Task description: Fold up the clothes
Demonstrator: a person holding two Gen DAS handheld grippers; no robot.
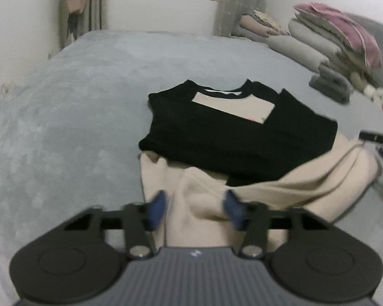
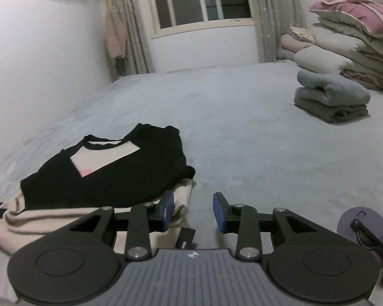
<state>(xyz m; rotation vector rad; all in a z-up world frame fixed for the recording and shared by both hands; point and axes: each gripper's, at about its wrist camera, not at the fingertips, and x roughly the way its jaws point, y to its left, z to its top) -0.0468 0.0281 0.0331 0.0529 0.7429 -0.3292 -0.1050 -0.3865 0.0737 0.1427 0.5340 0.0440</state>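
Soft, limp shirt (image 1: 237, 137) sprawls at twelve o'clock; left gripper (image 1: 195, 207) gapes partly around its beige hem (image 1: 204, 204), right gripper (image 2: 192, 210) part-open, empty.

Left gripper (image 1: 195, 207): angled downward, blue pads (image 1: 157, 210) parted, motion-blurred. Beige cloth lies in the gap between them; pads do not appear to press on it, so the jaws stand apart and hold nothing. Right gripper (image 2: 193, 211): tilted down more shallowly, image sharp, blue pads (image 2: 169, 210) parted with a clear gap, nothing between them. Both black linkage arms are spread symmetrically from the grey ribbed bodies. No hand or sleeve in either view.
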